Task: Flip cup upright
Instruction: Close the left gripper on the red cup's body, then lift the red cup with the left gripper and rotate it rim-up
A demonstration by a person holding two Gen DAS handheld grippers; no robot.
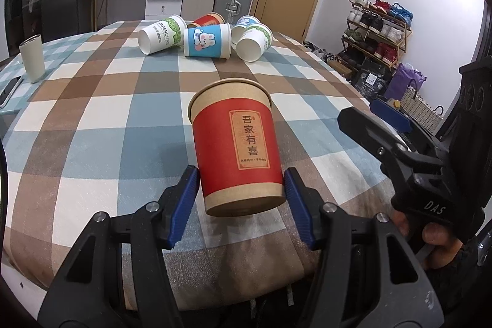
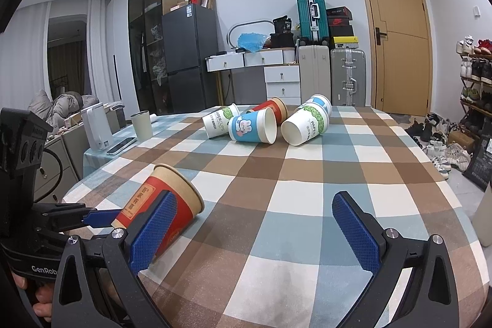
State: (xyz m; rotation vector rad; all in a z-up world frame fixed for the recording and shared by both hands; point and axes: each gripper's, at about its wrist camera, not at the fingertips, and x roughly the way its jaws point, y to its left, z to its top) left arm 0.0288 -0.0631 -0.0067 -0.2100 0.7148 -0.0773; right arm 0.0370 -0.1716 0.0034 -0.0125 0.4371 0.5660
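Observation:
A red and brown paper cup (image 1: 236, 146) is held by its base between the blue pads of my left gripper (image 1: 241, 202), which is shut on it. The cup is tilted, mouth pointing away and up, just above the checked tablecloth (image 1: 92, 143). In the right wrist view the same cup (image 2: 160, 199) leans at the left, with the left gripper's finger beside it. My right gripper (image 2: 255, 232) is open and empty over the cloth; it also shows in the left wrist view (image 1: 378, 128) to the right of the cup.
Several paper cups (image 2: 267, 122) lie on their sides at the far end of the table. A grey tumbler (image 2: 141, 125), a phone (image 2: 121, 145) and a white kettle (image 2: 97, 128) stand at the left. A shoe rack (image 1: 378, 29) is at the right.

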